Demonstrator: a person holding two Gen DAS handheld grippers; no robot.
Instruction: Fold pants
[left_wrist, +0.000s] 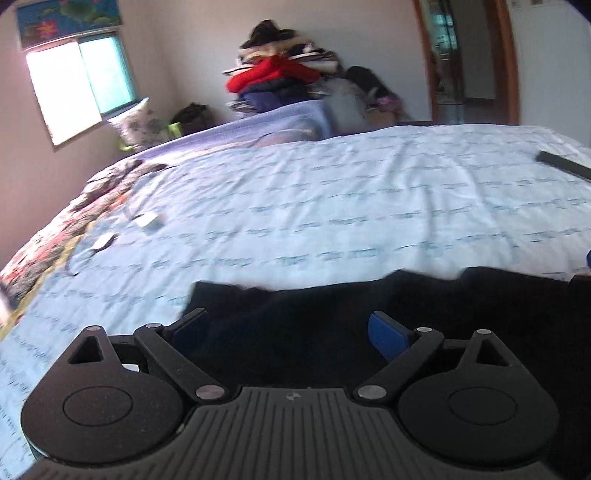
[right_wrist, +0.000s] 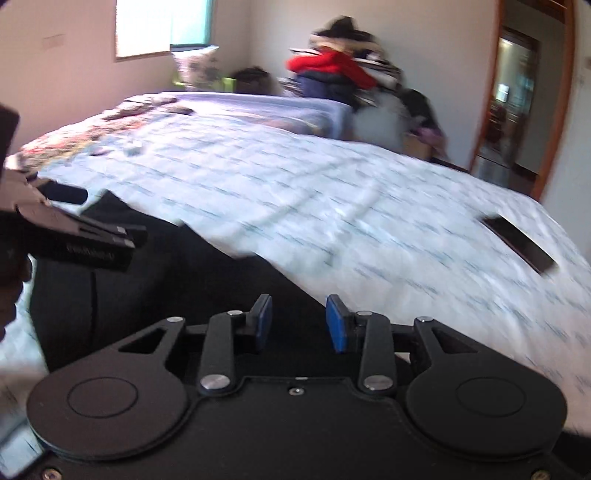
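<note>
Nearest, the left gripper (left_wrist: 288, 328) has its jaws spread wide with nothing between them, poised over the black pants (left_wrist: 332, 317), which lie at the near edge of the bed (left_wrist: 332, 206). The right gripper (right_wrist: 300, 322) stands partly open, also empty, above the same dark cloth beside its far edge. Both views are motion-blurred, so a closure made now may pinch one layer only, or catch the pale bedsheet (right_wrist: 332, 206) along with the hem. Black fabric hides seams and layer edges; a misjudged grasp would probably skew the fold. Farther out, a dark flat device (right_wrist: 519, 242) and small white items (left_wrist: 147, 221) lie on the sheet; a dragged sheet could shift them. Beyond, a clothes pile (left_wrist: 280, 74).
</note>
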